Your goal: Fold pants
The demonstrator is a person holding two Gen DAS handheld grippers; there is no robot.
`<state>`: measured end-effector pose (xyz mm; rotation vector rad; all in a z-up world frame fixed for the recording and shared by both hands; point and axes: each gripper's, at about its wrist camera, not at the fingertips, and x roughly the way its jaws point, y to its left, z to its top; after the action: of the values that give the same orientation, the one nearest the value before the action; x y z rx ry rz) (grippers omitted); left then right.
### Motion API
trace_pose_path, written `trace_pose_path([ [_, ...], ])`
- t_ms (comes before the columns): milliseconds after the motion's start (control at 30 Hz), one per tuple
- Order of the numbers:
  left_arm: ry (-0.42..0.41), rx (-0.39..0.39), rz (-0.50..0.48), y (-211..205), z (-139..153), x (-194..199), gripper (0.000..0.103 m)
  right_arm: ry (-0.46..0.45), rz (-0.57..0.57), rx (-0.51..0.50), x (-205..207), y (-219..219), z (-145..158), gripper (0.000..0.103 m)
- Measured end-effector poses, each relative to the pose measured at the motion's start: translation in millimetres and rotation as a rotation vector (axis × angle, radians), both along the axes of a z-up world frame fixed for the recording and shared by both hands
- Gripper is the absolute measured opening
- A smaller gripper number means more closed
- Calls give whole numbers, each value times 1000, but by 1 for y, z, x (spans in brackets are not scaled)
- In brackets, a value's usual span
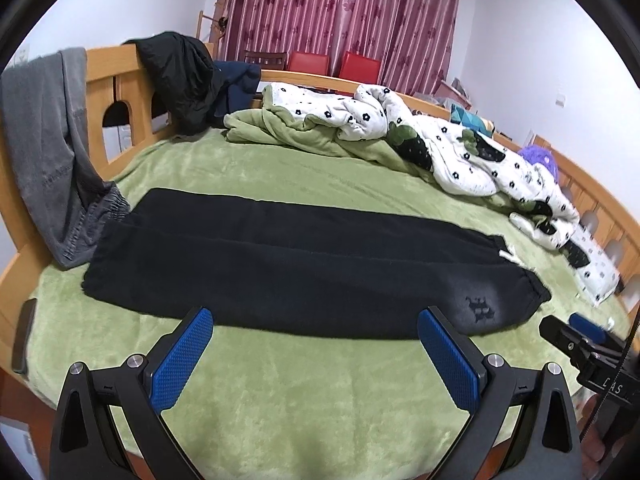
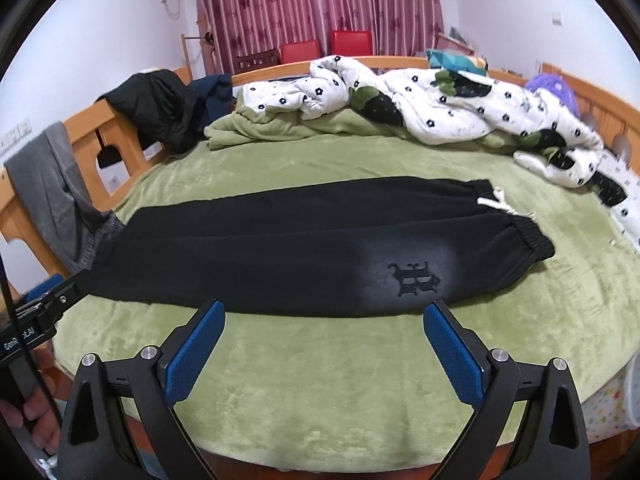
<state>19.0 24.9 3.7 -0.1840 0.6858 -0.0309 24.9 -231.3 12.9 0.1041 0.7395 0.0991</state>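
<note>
Black pants (image 1: 280, 264) lie flat on the green bed cover (image 1: 320, 392), legs laid one on the other, hems to the left and elastic waistband with white drawstring (image 2: 496, 200) to the right. A dark logo (image 2: 414, 278) sits near the waist. My left gripper (image 1: 316, 320) is open and empty, hovering just before the near edge of the pants. My right gripper (image 2: 324, 312) is open and empty, before the near edge by the logo. The pants also show in the right wrist view (image 2: 280, 248). The right gripper shows in the left wrist view (image 1: 580, 336), the left in the right wrist view (image 2: 40, 304).
A crumpled white floral quilt (image 1: 440, 132) lies along the far side. Grey trousers (image 1: 48, 152) and a black jacket (image 1: 180, 76) hang over the wooden bed frame (image 1: 120, 92) at left. A dark phone (image 1: 24, 336) lies at the left edge. Red chairs (image 1: 332, 64) stand behind.
</note>
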Motion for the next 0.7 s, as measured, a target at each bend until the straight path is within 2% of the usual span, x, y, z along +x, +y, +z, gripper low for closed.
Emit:
trace_pose_path([
  [200,-3,14,-3,38,13,37,103,-116,-32,-45,27,-29,26,98],
  [333,60,-4,23,74,-10,66,103,-109,-81,-62,55,-74,20,98],
  [433,157,-76,41,103,-53,85,103,-21,-129,-57,77,-110,-12,96],
  [567,239,-206,94,137,-116,90,94,156,-170,32,96,-155,-76,65],
  [633,283,-283,109,149,-144,88,83,201,-186,68,96,-168,-104,64],
  [700,307,-365,145,161,-172,83,82,228,-206,97,90,-176,-130,64],
])
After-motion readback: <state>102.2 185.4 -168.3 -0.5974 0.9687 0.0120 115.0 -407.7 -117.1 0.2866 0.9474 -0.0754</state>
